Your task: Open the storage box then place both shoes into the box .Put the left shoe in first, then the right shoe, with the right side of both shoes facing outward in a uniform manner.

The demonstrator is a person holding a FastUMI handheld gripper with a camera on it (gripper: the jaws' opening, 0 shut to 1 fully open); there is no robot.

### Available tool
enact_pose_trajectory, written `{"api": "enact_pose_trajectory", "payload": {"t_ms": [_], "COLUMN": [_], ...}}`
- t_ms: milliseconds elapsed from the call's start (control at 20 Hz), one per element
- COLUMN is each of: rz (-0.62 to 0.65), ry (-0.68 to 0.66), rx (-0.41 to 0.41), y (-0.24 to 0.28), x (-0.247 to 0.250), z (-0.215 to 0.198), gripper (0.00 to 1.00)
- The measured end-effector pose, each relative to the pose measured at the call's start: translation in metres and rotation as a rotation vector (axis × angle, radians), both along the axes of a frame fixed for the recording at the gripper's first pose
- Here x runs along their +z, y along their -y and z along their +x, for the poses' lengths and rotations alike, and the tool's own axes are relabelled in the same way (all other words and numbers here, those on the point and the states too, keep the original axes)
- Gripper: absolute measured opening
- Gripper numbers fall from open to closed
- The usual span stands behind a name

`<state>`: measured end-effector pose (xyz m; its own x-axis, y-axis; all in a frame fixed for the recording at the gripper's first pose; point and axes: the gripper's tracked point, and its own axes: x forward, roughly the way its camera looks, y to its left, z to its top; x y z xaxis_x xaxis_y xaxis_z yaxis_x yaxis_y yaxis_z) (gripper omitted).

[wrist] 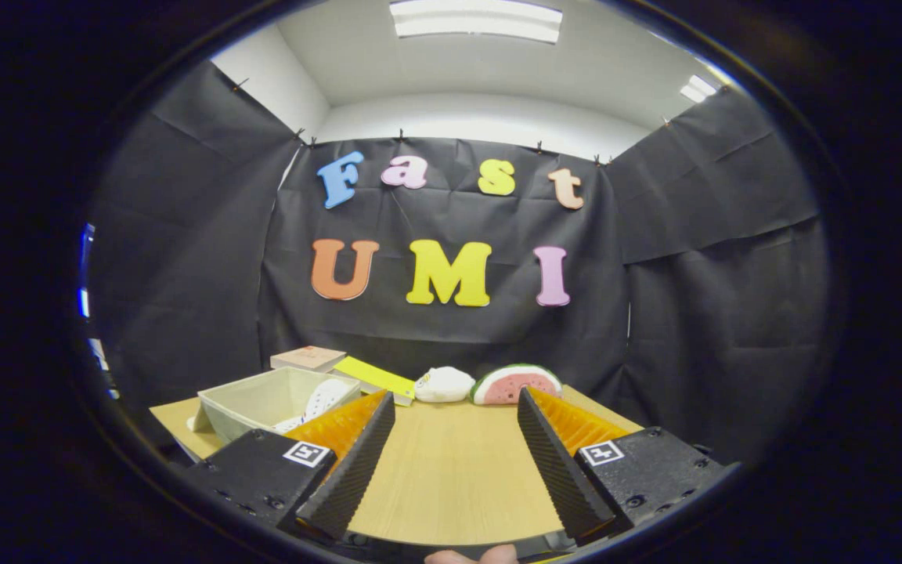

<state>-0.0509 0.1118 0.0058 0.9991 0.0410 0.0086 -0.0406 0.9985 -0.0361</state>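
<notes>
I see the wooden desk (pixel 451 470) stretching ahead of me, bare between the fingers. At about ten o'clock from the gripper (pixel 456 419), just beyond its left finger, sits the pale storage box (pixel 251 401), its top open; a white shoe (pixel 324 398) with small holes lies inside, leaning against the near right wall. Behind the box lie a yellow sheet (pixel 377 377) and a flat tan box (pixel 308 358). At twelve o'clock, by the booth wall, a watermelon-slice toy (pixel 515 384) touches a small white plush (pixel 443 385). My fingers stand wide apart, holding nothing.
</notes>
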Motion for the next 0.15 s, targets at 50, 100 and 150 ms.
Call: {"api": "enact_pose_trajectory", "payload": {"t_ms": [50, 100, 150], "rz": [-0.001, 0.003, 0.008], "ry": [-0.005, -0.010, -0.012], "rx": [-0.005, -0.008, -0.010], "y": [-0.0050, -0.0052, -0.0050], "x": [0.0063, 0.0062, 0.0065], "z": [0.0031, 0.0044, 0.0056], "gripper": [1.00, 1.00, 1.00]}}
